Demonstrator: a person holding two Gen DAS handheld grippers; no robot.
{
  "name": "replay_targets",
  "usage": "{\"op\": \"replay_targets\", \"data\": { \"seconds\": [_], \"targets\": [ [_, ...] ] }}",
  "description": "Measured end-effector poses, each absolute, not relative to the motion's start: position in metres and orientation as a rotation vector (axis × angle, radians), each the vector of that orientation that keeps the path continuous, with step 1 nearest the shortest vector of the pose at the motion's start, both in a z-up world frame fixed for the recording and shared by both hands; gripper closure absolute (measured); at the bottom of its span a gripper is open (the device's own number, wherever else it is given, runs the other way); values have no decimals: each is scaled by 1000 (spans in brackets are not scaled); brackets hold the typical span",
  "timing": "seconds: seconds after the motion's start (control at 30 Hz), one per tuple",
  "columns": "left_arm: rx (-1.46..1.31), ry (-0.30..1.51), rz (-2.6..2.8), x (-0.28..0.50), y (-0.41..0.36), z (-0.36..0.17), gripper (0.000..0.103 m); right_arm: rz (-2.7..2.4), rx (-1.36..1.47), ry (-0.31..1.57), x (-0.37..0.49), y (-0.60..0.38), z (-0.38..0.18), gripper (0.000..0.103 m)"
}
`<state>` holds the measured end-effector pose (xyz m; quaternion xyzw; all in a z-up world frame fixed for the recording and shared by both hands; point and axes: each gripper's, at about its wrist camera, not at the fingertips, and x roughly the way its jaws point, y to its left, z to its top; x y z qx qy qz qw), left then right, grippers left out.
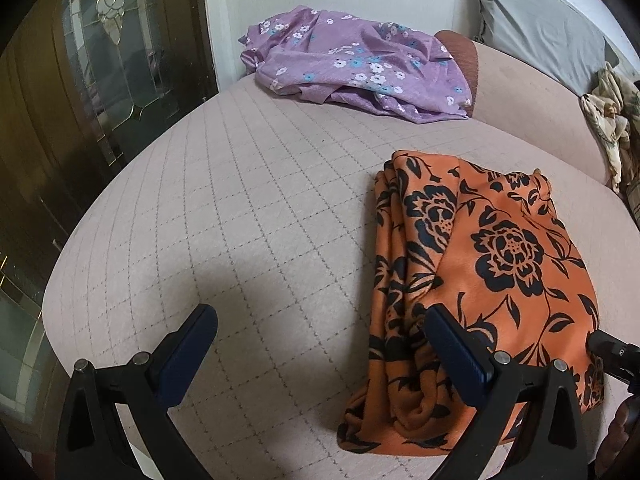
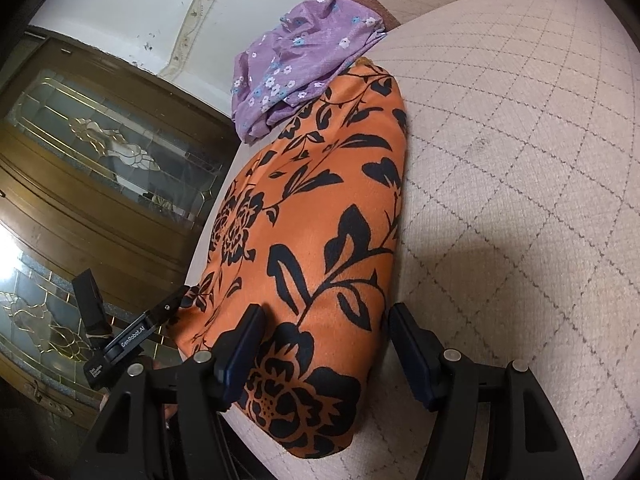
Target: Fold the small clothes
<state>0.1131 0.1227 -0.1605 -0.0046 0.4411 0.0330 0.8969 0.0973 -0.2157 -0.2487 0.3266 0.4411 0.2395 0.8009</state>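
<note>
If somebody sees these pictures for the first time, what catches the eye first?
The orange cloth with black flowers, folded on the near right of the quilted pink cushion. Behind it, by the white wall, lies the crumpled purple flowered cloth. Both open tongs frame the views from below.

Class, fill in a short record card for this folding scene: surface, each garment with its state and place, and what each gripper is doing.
Surface: pale quilted cushion
Orange floral garment: folded into a layered bundle, near side of the cushion
Purple flowered garment: crumpled, unfolded, at the far edge
Left gripper: open, holds nothing; one finger over the orange bundle's edge, the other over bare cushion
Right gripper: open, straddling the near end of the orange bundle, pads not pressing it
</note>
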Motion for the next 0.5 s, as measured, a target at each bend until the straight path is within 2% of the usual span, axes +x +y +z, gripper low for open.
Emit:
{"op": "replay_targets", "data": {
  "seconds": [0.5],
  "targets": [
    [-20, 936, -29, 123, 94, -162, 0, 530, 733, 952, 108, -215, -249, 36]
  ]
}}
